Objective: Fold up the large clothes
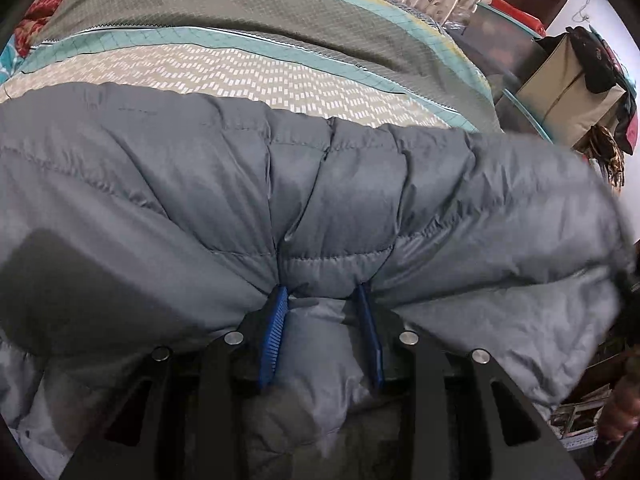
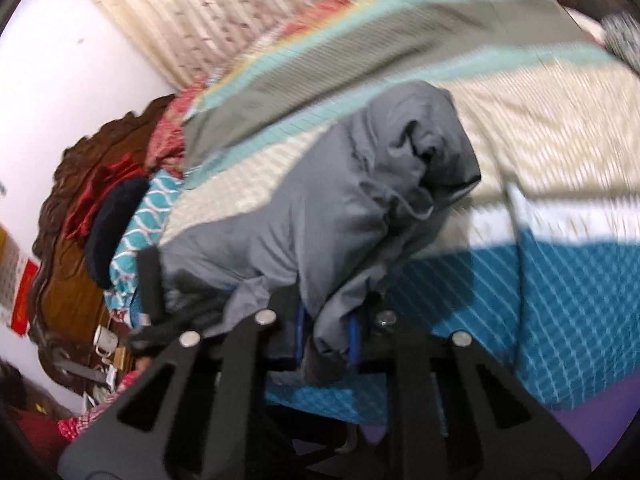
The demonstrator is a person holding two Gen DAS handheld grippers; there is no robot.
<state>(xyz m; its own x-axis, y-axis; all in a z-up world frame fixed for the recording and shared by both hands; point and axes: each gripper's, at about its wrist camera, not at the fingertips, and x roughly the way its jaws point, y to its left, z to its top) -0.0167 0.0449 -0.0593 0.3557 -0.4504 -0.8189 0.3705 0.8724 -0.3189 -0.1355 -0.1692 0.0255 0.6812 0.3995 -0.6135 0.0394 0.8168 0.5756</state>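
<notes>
A large grey quilted puffer jacket (image 1: 320, 200) is spread across the bed and fills the left wrist view. My left gripper (image 1: 323, 292) is shut on a bunched fold of its edge, the blue pads pressed on the fabric. In the right wrist view the same jacket (image 2: 340, 200) is lifted off the bed, with its hood hanging at the far end. My right gripper (image 2: 326, 326) is shut on a fold of its near edge. The right wrist view is blurred by motion.
The bed is covered by a striped quilt (image 1: 256, 44) in grey, teal and beige, with a teal diamond-pattern part (image 2: 520, 300). A carved wooden headboard (image 2: 80, 200) and pillows stand at the left. Boxes and clothes (image 1: 568, 76) are beyond the bed's far right corner. Curtains (image 2: 192, 20) hang behind.
</notes>
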